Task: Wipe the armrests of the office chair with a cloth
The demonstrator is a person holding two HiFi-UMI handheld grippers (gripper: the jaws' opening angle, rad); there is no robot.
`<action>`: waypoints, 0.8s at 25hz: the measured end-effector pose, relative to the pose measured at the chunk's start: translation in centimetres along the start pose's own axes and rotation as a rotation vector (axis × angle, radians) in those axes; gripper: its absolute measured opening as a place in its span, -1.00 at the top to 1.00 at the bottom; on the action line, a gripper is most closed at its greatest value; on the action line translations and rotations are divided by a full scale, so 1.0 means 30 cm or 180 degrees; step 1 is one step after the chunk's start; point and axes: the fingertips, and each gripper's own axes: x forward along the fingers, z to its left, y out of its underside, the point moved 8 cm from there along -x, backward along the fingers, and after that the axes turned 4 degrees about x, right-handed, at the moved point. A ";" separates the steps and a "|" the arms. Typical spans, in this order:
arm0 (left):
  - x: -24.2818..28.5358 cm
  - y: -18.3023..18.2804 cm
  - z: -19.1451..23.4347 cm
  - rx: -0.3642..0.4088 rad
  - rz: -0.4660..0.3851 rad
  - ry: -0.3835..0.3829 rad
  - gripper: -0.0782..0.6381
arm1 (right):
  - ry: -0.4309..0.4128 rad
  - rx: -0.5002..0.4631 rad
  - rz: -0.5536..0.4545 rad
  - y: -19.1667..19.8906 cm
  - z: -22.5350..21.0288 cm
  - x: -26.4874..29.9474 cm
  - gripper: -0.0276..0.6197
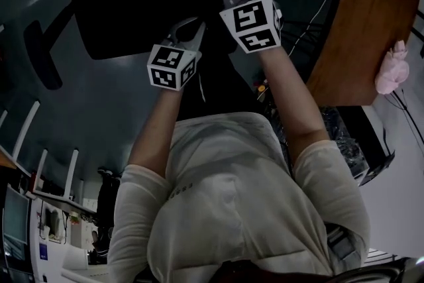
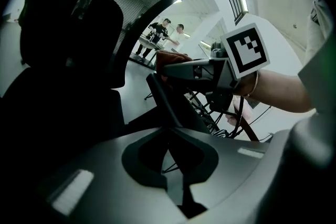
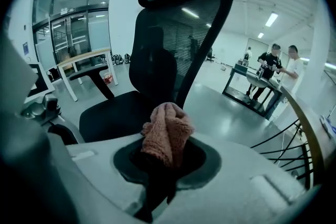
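Left tongs [image 2: 170, 165] closed; right tongs [image 2: 170, 68] hold cloth [image 2: 169, 55] beside chair [image 2: 79, 60].

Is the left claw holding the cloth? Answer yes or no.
No, the left claw is shut on nothing; the pink cloth sits pinched in the right claw.

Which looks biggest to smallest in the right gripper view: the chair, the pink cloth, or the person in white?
1. Office chair.
2. Pink cloth, though it's close to the camera.
3. Person in white, far away.
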 end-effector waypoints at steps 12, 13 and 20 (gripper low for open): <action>-0.004 0.034 0.003 0.0029 0.0005 0.0070 0.76 | -0.0120 0.0053 -0.0098 0.013 0.065 -0.025 0.76; -0.004 0.034 0.006 0.0032 0.0005 0.0073 0.76 | -0.0162 0.0047 -0.0096 0.023 0.077 -0.030 0.76; -0.013 0.038 0.004 0.0079 0.0020 0.0057 0.76 | -0.0347 0.0315 -0.0190 0.073 0.154 -0.091 0.76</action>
